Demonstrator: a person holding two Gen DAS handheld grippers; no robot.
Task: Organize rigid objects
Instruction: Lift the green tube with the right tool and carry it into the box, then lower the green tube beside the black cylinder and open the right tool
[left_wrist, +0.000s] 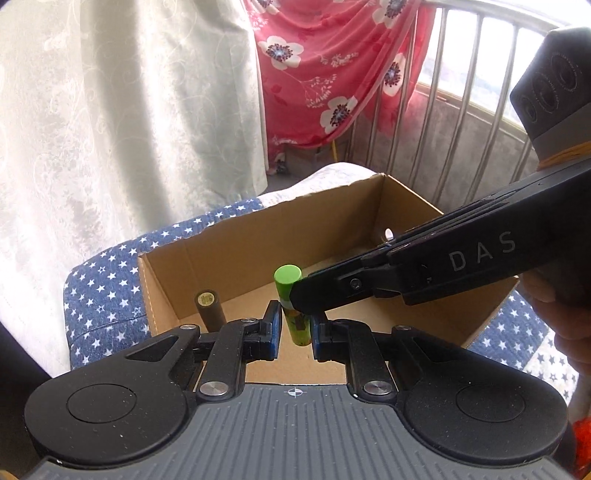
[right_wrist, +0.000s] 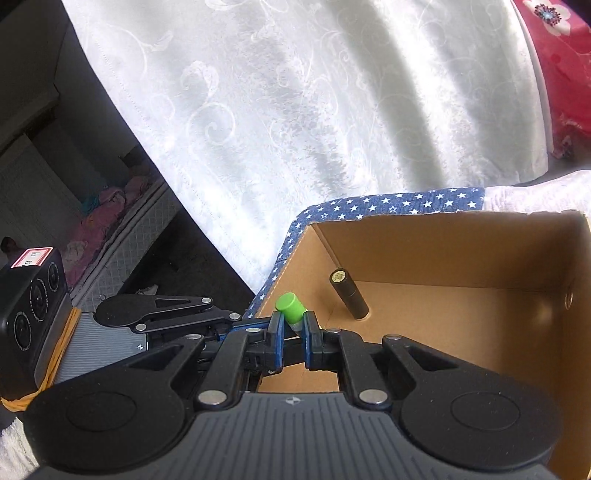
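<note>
A green-capped tube (left_wrist: 293, 306) stands upright inside an open cardboard box (left_wrist: 229, 236). My right gripper (right_wrist: 292, 325) is shut on the tube (right_wrist: 291, 308) just below its cap; it reaches in from the right in the left wrist view (left_wrist: 310, 295). My left gripper (left_wrist: 295, 328) is open, with its pads on either side of the tube's lower body and a small gap on the left. A dark brown tube (left_wrist: 209, 310) stands upright in the box's near left corner and also shows in the right wrist view (right_wrist: 349, 293).
The box (right_wrist: 443, 251) sits on a blue star-patterned cloth (left_wrist: 107, 288). A white curtain (left_wrist: 129, 92) hangs behind, with a red floral cloth (left_wrist: 325, 66) and a metal railing (left_wrist: 461, 103) at the back right. A hole (right_wrist: 569, 295) marks the box's right wall.
</note>
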